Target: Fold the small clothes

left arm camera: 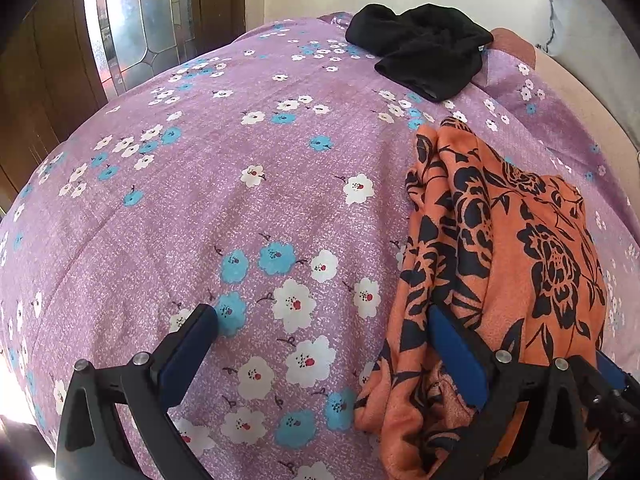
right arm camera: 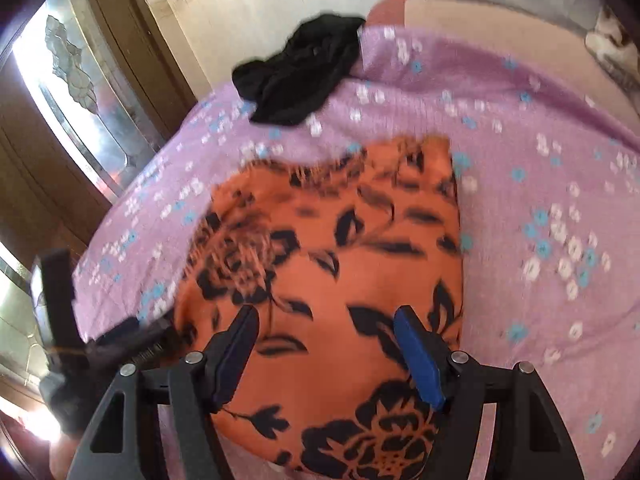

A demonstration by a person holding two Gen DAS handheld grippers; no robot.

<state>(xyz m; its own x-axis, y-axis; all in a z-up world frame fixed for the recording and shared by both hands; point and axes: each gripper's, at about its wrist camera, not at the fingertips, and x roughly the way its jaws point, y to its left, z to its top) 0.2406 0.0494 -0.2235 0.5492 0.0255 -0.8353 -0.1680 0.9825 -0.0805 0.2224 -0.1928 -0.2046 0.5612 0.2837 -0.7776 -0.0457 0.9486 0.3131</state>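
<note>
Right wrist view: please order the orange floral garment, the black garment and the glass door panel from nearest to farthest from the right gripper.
1. Orange floral garment, directly beneath the right gripper.
2. Black garment, ahead at the bed's far edge.
3. Glass door panel, far left, beyond the bed.

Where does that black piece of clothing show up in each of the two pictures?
Left wrist view: the black garment lies top right, at the bed's far edge, beyond the orange cloth.
Right wrist view: it sits top centre-left, above the orange cloth.
Shared landmark: the stained-glass door, left of the bed in both.
</note>
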